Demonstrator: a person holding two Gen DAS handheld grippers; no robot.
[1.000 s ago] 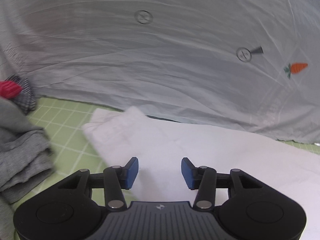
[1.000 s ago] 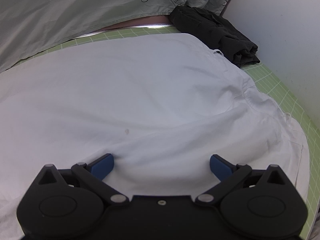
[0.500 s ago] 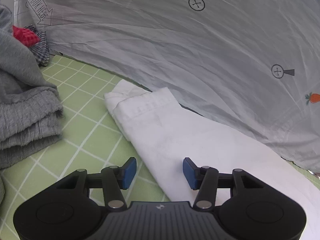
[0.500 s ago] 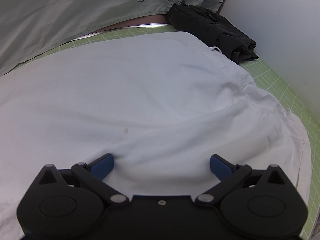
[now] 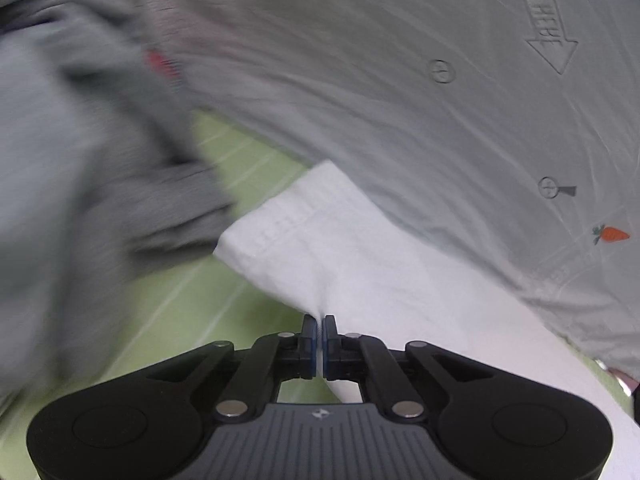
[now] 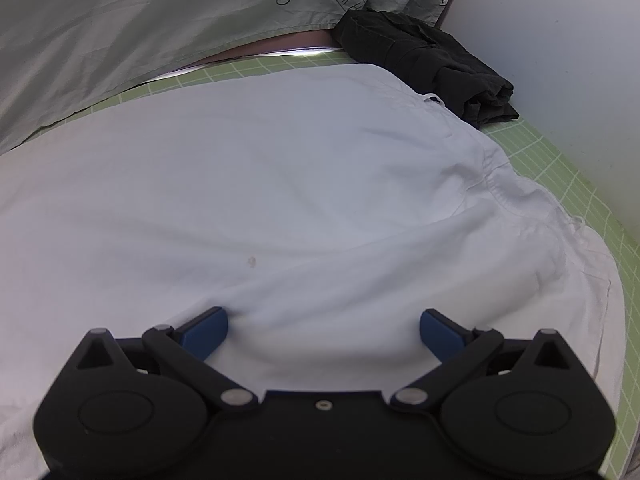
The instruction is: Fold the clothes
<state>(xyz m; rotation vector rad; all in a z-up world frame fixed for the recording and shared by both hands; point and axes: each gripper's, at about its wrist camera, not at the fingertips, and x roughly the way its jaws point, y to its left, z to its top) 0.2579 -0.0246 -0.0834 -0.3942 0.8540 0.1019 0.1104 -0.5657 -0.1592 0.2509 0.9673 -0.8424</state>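
Observation:
A white garment (image 6: 280, 200) lies spread on the green grid mat (image 6: 560, 168). In the left wrist view its narrow hemmed end (image 5: 304, 232) lies on the mat (image 5: 192, 304). My left gripper (image 5: 319, 328) is shut on the edge of this white end, with cloth pinched between the blue pads. My right gripper (image 6: 323, 330) is wide open and rests low on the white garment's broad part, cloth bulging between the fingers.
A grey folded pile (image 5: 80, 184), blurred, sits left of the white end. A person's grey printed shirt (image 5: 400, 80) fills the background, also in the right wrist view (image 6: 160, 20). A black crumpled garment (image 6: 424, 64) lies at the far right by a white wall (image 6: 560, 60).
My left gripper has moved along the white garment's edge and shut on it; it was open before. The view swung toward the grey pile. The right gripper has stayed open in place.

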